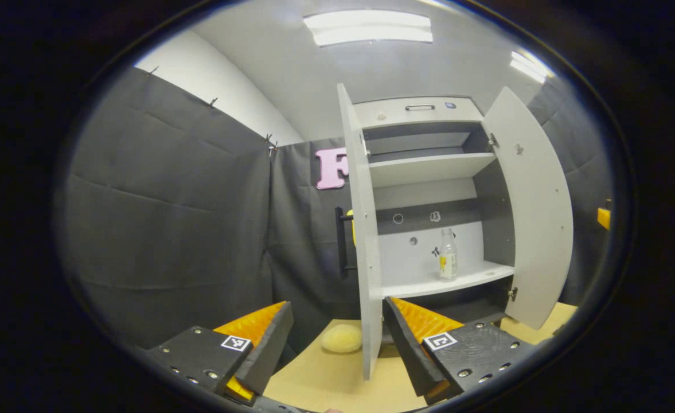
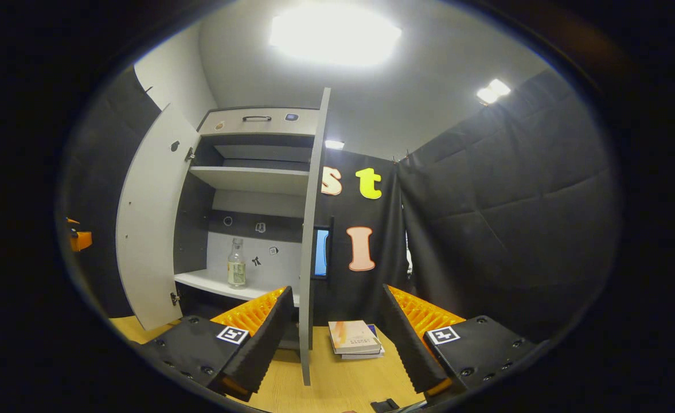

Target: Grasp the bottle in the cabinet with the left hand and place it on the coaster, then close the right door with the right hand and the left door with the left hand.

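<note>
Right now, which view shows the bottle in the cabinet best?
The left gripper view. There the bottle stands unobstructed on the lower shelf, between the two open doors, with its label facing the camera. In the right gripper view the bottle is also whole and upright, but dimmer, off to the left side.

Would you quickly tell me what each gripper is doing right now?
Left gripper: open, holding nothing; the bottle stands on the cabinet shelf.
Right gripper: open, holding nothing.
</note>
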`<state>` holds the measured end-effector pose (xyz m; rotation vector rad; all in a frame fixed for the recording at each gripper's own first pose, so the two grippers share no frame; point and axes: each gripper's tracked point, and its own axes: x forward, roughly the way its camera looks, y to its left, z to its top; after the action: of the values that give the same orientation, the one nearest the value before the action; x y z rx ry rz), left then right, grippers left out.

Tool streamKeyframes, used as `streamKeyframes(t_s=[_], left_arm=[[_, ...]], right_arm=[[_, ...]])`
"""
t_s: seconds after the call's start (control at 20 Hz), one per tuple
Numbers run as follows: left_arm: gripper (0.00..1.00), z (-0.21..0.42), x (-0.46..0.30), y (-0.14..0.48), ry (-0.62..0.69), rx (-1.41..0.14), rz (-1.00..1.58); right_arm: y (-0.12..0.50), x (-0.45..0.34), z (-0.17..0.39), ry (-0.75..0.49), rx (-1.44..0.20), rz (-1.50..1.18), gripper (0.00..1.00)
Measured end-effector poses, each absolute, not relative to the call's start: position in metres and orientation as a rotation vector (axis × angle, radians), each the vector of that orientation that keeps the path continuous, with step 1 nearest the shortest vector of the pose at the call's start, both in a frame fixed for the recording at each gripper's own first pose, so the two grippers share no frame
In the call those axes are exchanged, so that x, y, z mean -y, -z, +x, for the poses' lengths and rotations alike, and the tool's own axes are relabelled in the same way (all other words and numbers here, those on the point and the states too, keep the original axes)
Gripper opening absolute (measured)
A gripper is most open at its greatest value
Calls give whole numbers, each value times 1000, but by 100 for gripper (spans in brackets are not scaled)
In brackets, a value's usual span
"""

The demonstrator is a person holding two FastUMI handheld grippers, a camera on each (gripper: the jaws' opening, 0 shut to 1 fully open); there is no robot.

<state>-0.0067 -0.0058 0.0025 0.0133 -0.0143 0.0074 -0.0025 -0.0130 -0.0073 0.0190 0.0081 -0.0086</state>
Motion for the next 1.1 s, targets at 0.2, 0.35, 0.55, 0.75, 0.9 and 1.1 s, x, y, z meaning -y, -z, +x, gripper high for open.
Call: streamKeyframes(t_s=[0.2, 0.35, 0.55, 0.75, 0.9, 1.1], left_arm=[[94, -7, 11, -4, -4, 13, 8], [94, -9, 19, -7, 0, 17, 24], [94, -6, 35, -12, 7, 16, 29], [94, 0, 62, -15, 15, 15, 16], [94, 6, 83, -18, 20, 14, 0], [93, 21, 117, -25, 49, 20, -4]], right_arm=[[10, 18, -1, 8, -9, 26, 97], [12, 25, -1, 8, -10, 27, 97], [19, 33, 2, -1, -17, 31, 97], [22, 47, 4, -10, 5, 16, 97], [36, 50, 7, -53, -14, 14, 97], [54, 58, 10, -85, -36, 22, 97]])
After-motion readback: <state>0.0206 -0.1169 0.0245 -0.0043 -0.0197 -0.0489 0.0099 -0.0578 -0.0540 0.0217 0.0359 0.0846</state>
